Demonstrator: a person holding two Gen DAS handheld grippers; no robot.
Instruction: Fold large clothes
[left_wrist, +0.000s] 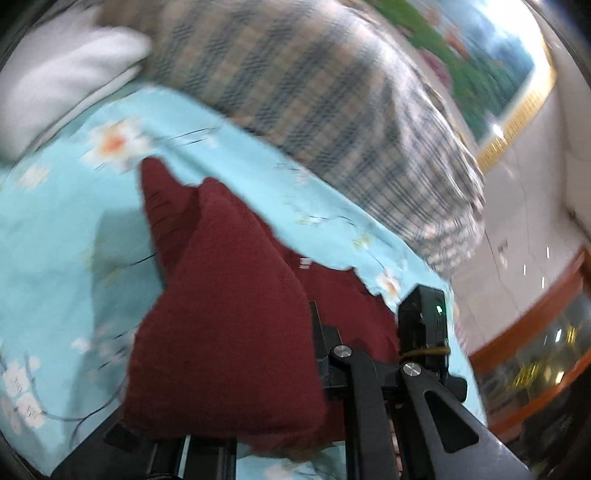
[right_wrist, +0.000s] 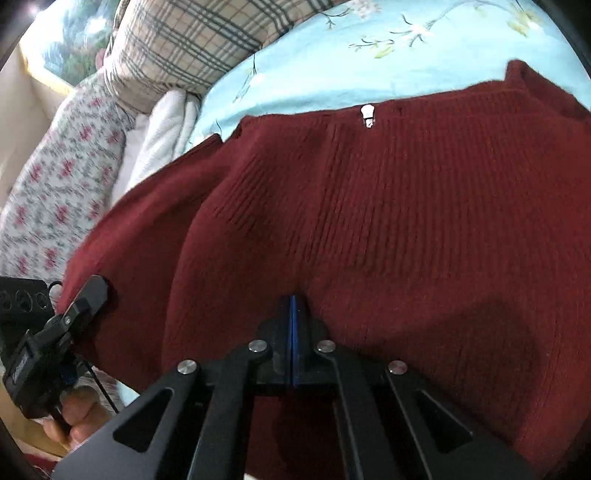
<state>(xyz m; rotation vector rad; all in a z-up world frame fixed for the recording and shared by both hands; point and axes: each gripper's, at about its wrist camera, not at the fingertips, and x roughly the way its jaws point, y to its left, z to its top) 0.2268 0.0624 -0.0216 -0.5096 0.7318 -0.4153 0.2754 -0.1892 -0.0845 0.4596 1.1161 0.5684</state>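
Maroon ribbed knit, the sweater (right_wrist: 369, 221) lies spread on the floral blue bedsheet (right_wrist: 314, 70), its neckline with a small white tag (right_wrist: 368, 115) at the far edge and its body running straight back to the right gripper (right_wrist: 292, 314), whose jaws are shut and pinch the near hem. On the other side the left gripper (left_wrist: 360, 325) holds its jaws clamped on a raised, bunched fold of the same sweater. Both hands look equally placed to carry the near edge towards the neckline, beyond which plaid bedding (right_wrist: 192, 40) is piled.

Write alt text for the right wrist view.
The right gripper, jaws shut, pinches the near edge of a dark red knit sweater spread on a light blue floral sheet. The left gripper grips the sweater's left edge; plaid pillow behind.
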